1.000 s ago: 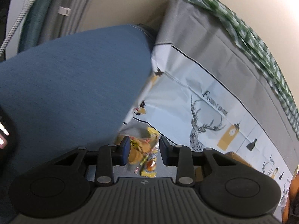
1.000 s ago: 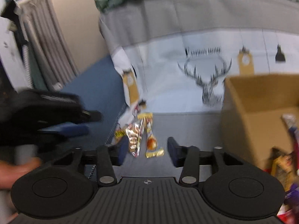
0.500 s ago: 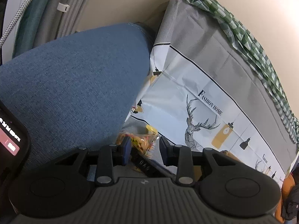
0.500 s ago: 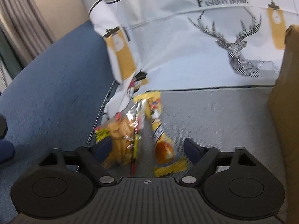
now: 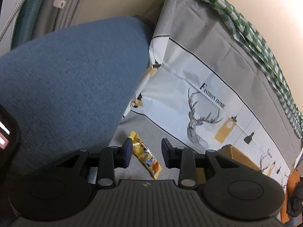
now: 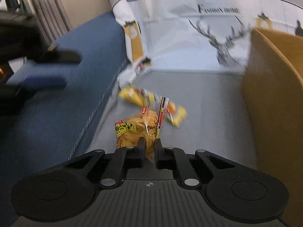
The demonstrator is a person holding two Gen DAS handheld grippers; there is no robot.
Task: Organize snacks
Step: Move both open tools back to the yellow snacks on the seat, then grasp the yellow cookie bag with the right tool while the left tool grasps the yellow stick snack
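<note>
Right gripper [image 6: 149, 145] pinches clear snack bag [image 6: 138, 126]; left gripper [image 5: 145, 154] part-spread, empty, above yellow snack stick [image 5: 146, 158]

A cream wall [image 5: 117, 1] rises behind the blue sofa arm [image 5: 72, 71] — grey pleated curtains [image 6: 47, 5] hang beside it.

Two black two-finger grippers show, one per wrist view: the left gripper [image 5: 145, 155] and the right gripper [image 6: 149, 147]. Two snack packets are in sight: one long yellow wrapped snack bar [image 5: 145, 158] and one clear crinkly bag of golden fried snacks with a yellow label [image 6: 136, 130]. One brown cardboard box [image 6: 272, 102] stands to the right. One grey-and-white printed cloth with deer drawings [image 5: 198, 87] can be counted, one green checked cloth [image 5: 251, 36], and one blue fabric cushion [image 5: 72, 79].
</note>
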